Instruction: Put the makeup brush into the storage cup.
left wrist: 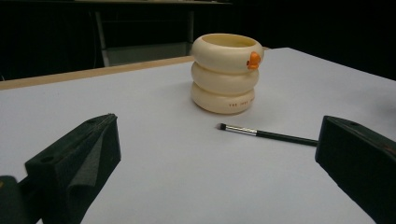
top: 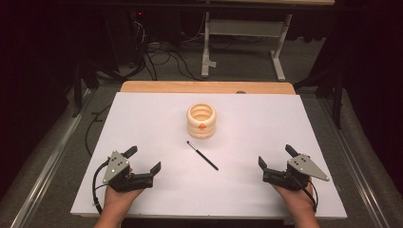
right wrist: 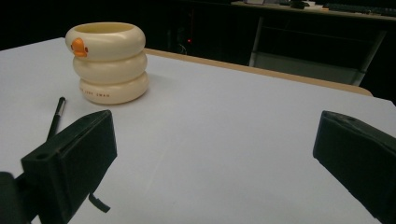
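- The left gripper (top: 144,160) and right gripper (top: 275,156) rest low at the near corners of the table (top: 142,118), each with jaws spread wide and holding nothing; a likely ready pose, with both pointing inward at the things in the middle.
- The brush (top: 202,155) lies flat near the table's centre, between the two grippers and well apart from each, so either could reach it.
- It lies slantwise, with its bristle tip toward the cup (top: 201,120) and its handle end toward the right gripper.
- The cup stands upright just beyond the brush, near it but not touching, mouth open upward; it seems the natural place for the brush to go.
- The brush is thin: black stick handle, shiny metal ferrule, small dark tuft. So slim and flat on the sheet, it probably calls for a careful, low pinch.
- The cup is cream, smooth and glossy, shaped like three stacked rings, with a small orange figure on the top ring and tiny lettering on the bottom one.
- The table is covered by a matt white sheet; a wooden edge shows at the far side.
- The jaws are blocky and black, with matt faces.
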A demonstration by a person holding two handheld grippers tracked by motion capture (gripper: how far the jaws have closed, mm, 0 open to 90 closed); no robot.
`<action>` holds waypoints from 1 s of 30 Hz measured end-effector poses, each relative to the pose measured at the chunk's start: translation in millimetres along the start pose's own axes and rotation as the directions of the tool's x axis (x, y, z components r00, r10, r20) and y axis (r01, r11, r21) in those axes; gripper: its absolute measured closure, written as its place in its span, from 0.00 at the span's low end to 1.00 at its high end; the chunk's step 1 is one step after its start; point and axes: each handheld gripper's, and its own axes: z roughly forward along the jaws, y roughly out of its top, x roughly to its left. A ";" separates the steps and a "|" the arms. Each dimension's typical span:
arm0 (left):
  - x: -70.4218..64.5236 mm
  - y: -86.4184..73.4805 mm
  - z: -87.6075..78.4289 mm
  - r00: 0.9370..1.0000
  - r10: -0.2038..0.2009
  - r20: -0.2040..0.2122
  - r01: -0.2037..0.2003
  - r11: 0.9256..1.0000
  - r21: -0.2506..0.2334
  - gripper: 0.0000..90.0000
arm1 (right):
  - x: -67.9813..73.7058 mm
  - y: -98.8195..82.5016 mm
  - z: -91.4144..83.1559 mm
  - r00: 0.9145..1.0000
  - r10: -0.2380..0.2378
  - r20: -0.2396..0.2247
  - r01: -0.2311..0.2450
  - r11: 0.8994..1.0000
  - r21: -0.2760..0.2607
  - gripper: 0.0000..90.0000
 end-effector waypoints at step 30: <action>0.8 0.2 0.6 1.000 -0.008 0.013 0.008 1.000 0.000 0.01 | 2.9 -1.4 4.9 1.000 -0.027 -0.003 0.027 0.997 0.075 0.01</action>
